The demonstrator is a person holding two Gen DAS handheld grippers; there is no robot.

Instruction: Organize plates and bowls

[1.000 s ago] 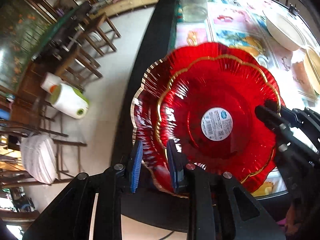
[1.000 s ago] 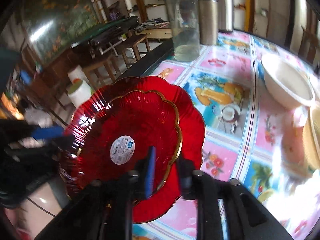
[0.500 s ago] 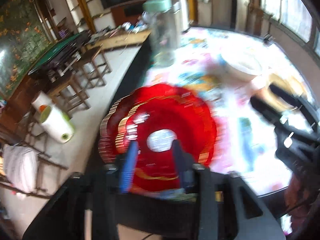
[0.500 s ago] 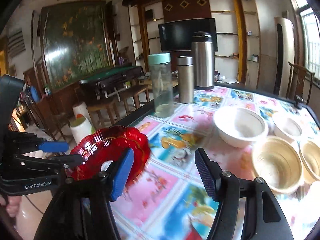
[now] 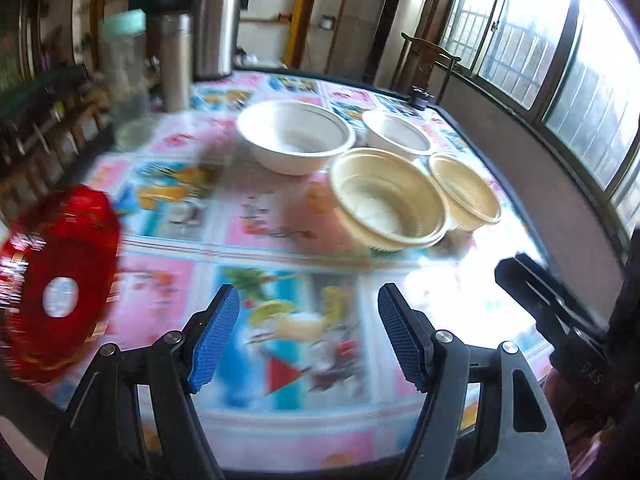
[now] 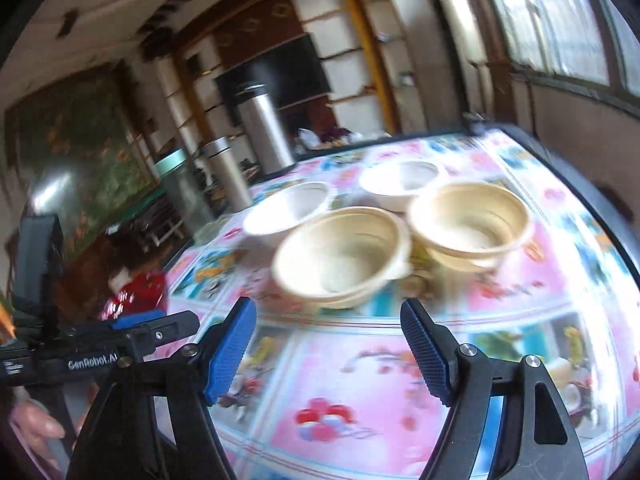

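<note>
Four bowls sit mid-table: a big white bowl [image 5: 295,136], a small white bowl [image 5: 396,133], a big cream bowl [image 5: 387,200] and a small cream bowl [image 5: 466,192], all with nothing inside. The red plates [image 5: 52,288] lie at the left edge of the left wrist view. The left gripper [image 5: 308,338] and right gripper [image 6: 330,350] are both spread wide, holding nothing.

White lettering reading "GenRobot.AI" stands on the side of the black left gripper [image 6: 156,326], seen at the near left of the right wrist view. In the left wrist view, faint pale characters that look like "DAS" stand on the black body of the right gripper [image 5: 520,270] at the near right; the reading is uncertain. The round white sticker [image 5: 60,302] in the middle of the red scalloped plastic plate [image 5: 52,288] at the near left is too blurred to read.
</note>
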